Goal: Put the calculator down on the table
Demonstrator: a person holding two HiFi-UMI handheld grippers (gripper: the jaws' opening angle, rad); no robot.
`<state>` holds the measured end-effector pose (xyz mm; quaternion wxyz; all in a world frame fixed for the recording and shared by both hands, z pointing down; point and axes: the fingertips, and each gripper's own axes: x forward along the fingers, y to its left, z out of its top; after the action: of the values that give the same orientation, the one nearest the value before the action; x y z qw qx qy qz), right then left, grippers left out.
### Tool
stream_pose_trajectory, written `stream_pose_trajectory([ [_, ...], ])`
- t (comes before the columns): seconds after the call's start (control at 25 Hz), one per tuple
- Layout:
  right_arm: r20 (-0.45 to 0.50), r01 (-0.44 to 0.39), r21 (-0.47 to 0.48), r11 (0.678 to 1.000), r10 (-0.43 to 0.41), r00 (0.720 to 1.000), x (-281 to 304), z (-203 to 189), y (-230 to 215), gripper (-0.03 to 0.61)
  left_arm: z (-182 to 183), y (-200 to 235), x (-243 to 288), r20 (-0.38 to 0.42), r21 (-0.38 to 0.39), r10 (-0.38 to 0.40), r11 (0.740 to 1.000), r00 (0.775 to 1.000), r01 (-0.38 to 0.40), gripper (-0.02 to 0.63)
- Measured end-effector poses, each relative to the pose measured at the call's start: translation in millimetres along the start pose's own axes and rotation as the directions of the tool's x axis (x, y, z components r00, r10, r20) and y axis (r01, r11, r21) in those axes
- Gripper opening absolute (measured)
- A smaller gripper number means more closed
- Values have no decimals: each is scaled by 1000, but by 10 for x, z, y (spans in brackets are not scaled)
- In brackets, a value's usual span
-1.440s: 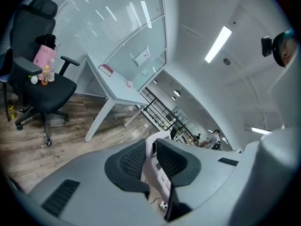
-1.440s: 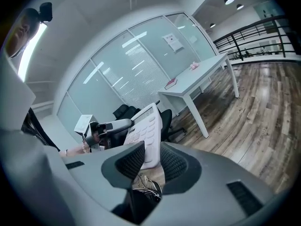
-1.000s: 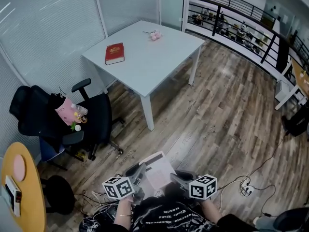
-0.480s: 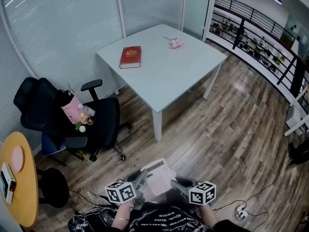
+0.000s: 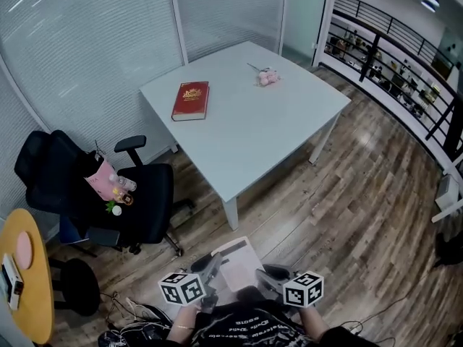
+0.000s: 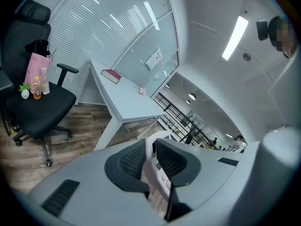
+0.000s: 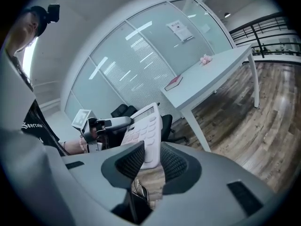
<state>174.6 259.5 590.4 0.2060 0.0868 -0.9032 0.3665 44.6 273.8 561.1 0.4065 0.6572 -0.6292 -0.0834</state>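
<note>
A white calculator (image 5: 233, 266) hangs low in the head view, held between both grippers above the wood floor. My left gripper (image 5: 211, 270) is shut on its left edge, and the thin edge sits between the pads (image 6: 150, 160). My right gripper (image 5: 265, 275) is shut on its right edge; the keys of the calculator (image 7: 144, 132) face up in the right gripper view, with the jaws (image 7: 151, 161) clamped on its near side. The white table (image 5: 246, 132) stands ahead, a short way beyond the grippers.
A red book (image 5: 191, 100) and a small pink thing (image 5: 268, 76) lie on the table. A black office chair (image 5: 116, 201) with a pink bag stands to the left, a round yellow table (image 5: 32, 288) at far left. Glass walls run behind, a railing (image 5: 391, 63) at right.
The table and chair have come closer and lower in the head view as the person walks toward them. Both grippers keep the same hold on the calculator.
</note>
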Motion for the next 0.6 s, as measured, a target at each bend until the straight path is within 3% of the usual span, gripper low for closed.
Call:
stream_pose_trajectory([
  [0.24, -7, -2, -30, 1000, 1, 1000, -9, 440, -442, 115, 247, -87, 521, 18, -12, 0, 1000, 1000, 0, 79],
  [0.6, -6, 17, -19, 1000, -17, 1000, 14, 750, -730, 115, 472, -144, 899, 10, 6, -7, 1000, 1000, 7, 78],
])
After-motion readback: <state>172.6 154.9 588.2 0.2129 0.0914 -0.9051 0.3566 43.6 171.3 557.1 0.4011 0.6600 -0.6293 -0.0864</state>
